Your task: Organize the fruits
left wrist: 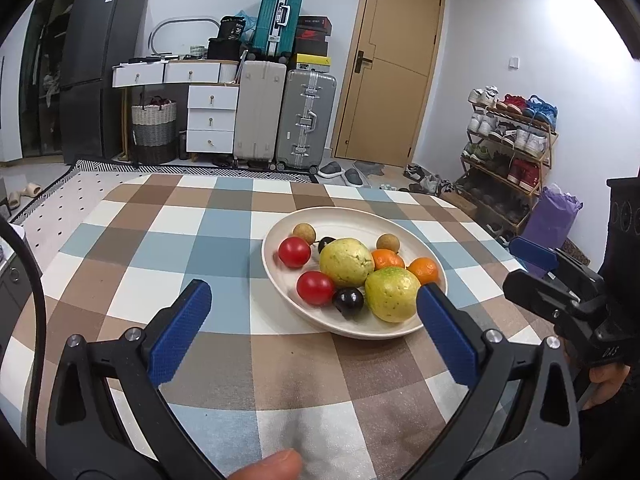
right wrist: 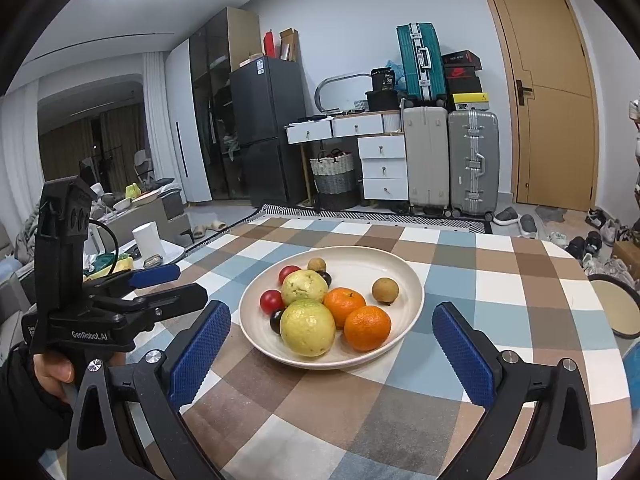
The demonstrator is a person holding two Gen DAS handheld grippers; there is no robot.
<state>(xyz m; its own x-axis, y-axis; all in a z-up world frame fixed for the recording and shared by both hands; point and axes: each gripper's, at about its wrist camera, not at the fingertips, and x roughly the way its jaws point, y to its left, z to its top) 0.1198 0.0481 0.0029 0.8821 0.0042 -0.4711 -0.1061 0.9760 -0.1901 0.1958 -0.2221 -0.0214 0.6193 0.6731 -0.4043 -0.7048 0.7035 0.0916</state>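
A cream plate (left wrist: 276,240) (right wrist: 412,280) on the checked tablecloth holds mixed fruit: two yellow-green guavas (left wrist: 346,262) (right wrist: 307,327), two oranges (left wrist: 424,270) (right wrist: 367,327), two red tomatoes (left wrist: 315,287) (right wrist: 272,301), dark plums (left wrist: 349,300) and brown longans (left wrist: 387,243) (right wrist: 385,290). My left gripper (left wrist: 314,330) is open and empty, just short of the plate's near rim. My right gripper (right wrist: 332,352) is open and empty, in front of the plate. Each gripper shows at the edge of the other's view.
The checked table (left wrist: 200,240) extends left and behind the plate. A round mat or lid (right wrist: 616,304) lies at the table's right edge. Suitcases, drawers, a fridge and a shoe rack (left wrist: 508,140) stand beyond the table.
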